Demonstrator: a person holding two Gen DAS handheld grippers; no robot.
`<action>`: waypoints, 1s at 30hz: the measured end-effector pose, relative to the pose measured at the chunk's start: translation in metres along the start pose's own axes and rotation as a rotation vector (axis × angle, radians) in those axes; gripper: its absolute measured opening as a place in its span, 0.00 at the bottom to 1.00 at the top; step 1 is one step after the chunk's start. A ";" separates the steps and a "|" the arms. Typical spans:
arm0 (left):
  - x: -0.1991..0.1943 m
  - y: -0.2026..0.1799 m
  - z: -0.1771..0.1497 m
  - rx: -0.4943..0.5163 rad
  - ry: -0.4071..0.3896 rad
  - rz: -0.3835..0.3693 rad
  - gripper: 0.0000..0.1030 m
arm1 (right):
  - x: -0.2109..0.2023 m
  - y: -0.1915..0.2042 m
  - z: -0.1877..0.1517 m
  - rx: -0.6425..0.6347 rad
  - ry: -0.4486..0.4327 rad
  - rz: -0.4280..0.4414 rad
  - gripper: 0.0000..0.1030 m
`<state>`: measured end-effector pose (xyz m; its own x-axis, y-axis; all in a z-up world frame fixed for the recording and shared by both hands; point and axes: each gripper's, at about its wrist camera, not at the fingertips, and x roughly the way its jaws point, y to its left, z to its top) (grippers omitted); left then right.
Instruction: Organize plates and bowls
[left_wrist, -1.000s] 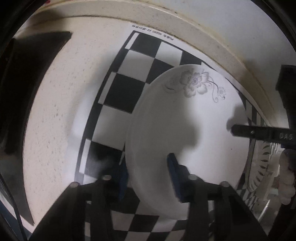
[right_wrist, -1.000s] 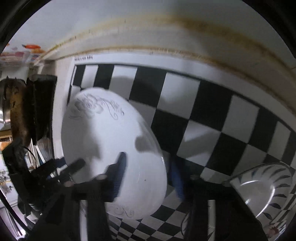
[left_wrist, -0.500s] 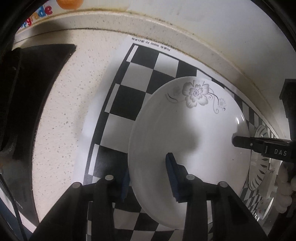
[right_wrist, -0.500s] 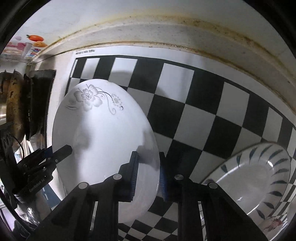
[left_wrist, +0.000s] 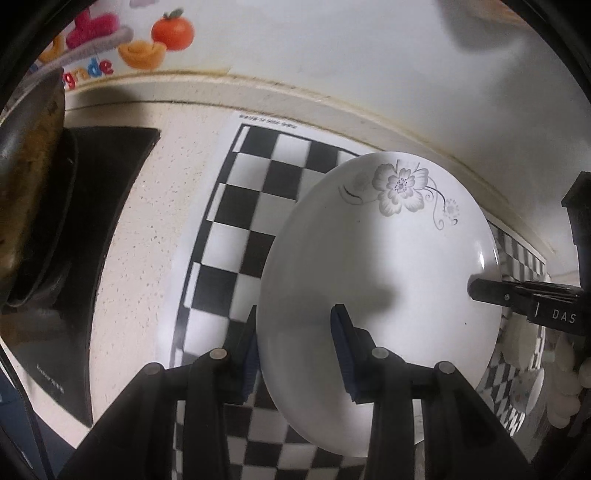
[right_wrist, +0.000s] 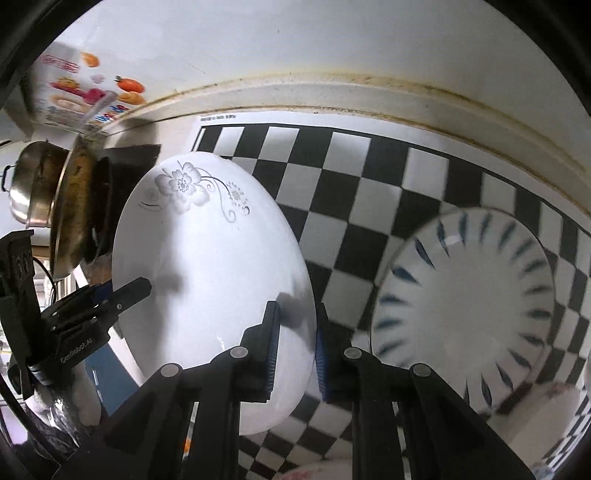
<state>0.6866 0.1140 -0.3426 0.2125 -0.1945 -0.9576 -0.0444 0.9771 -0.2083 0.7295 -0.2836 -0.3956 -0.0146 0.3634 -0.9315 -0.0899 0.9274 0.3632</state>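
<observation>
A white plate with a grey flower print (left_wrist: 388, 266) is held up above the checkered mat by both grippers. My left gripper (left_wrist: 295, 347) is shut on its left rim; the same plate shows in the right wrist view (right_wrist: 207, 266), where my right gripper (right_wrist: 295, 343) is shut on its right rim. The right gripper's fingers (left_wrist: 517, 291) reach in from the right in the left wrist view, and the left gripper's fingers (right_wrist: 110, 295) show at the plate's left edge in the right wrist view. A white plate with blue dashes (right_wrist: 469, 299) lies on the mat to the right.
A black-and-white checkered mat (left_wrist: 251, 229) covers the speckled counter (left_wrist: 147, 206). A black stove top (left_wrist: 92, 192) with a steel pot (right_wrist: 40, 188) stands at the left. The wall with a fruit sticker (left_wrist: 159, 40) runs along the back. More dishes (left_wrist: 528, 373) sit low right.
Both grippers have lifted the flowered plate and pulled back, so more wall, the sticker and the pot show. The right gripper closed on the plate's rim between the earliest frame and now.
</observation>
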 end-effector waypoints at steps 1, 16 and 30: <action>-0.005 -0.005 -0.004 0.010 -0.002 -0.003 0.32 | -0.007 -0.001 -0.007 0.002 -0.008 0.002 0.18; -0.022 -0.103 -0.077 0.194 0.041 -0.079 0.33 | -0.079 -0.061 -0.158 0.150 -0.118 -0.001 0.18; 0.044 -0.180 -0.143 0.367 0.219 -0.047 0.32 | -0.055 -0.145 -0.288 0.337 -0.064 -0.007 0.17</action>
<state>0.5639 -0.0830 -0.3758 -0.0082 -0.2145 -0.9767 0.3191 0.9251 -0.2058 0.4568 -0.4634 -0.4029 0.0484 0.3520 -0.9348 0.2447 0.9032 0.3528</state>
